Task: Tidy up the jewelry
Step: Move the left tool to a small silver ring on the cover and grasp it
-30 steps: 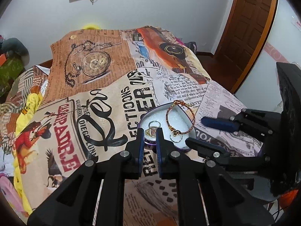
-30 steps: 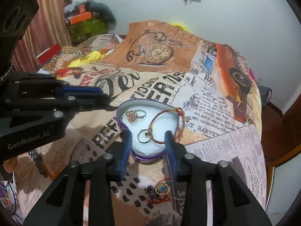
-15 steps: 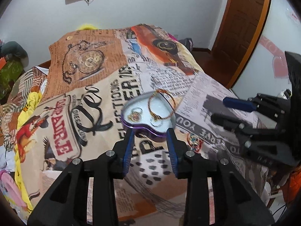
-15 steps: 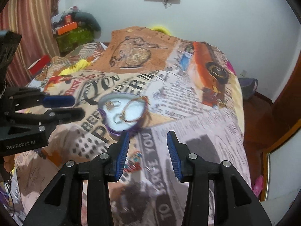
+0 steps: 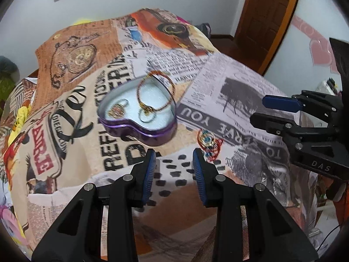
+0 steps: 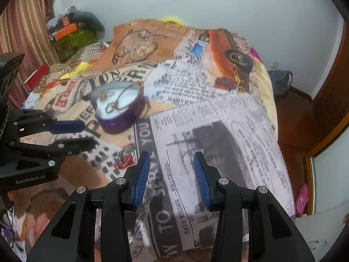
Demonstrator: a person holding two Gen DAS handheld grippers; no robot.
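Both tools were empty w/ jaws spread: the left tool (image 5: 174, 152) hung low over the bed cover (image 5: 218, 83), just short of the heart-shaped tin (image 5: 139, 128), and the right tool (image 6: 171, 156) hung over the newsprint part of the cover, well right of the tin (image 6: 118, 121). The tin sat on the cover w/ its lid off; inside on the white foam lay a small ring (image 5: 117, 110), a red-and-gold bracelet (image 5: 156, 91) whose far side draped over the tin's rim, and a plain ring (image 5: 147, 116) by its clasp. The one piece not yet put away was the red bracelet w/ a round blue charm (image 5: 207, 140), loose on the cover just right of the tin and just ahead of the left tool's right finger; the right-wrist view showed it as a bunched heap (image 6: 124, 156) just left of that tool. Judgement: the step in hand was prob. picking up that loose bracelet. To do it well, approach from above w/ jaws wide, one finger each side of the charm, not the thin cord, since cord on soft fabric would likely slip out or snag the cover. Press only lightly, because the bedding gives. Lift straight up so the dangling part clears the tin's rim, then let go over the bare foam at centre, away from the rings. Either tool was near enough; the left looked better lined up. Both views were motion-blurred, so fine detail of the clasp couldn't be told.
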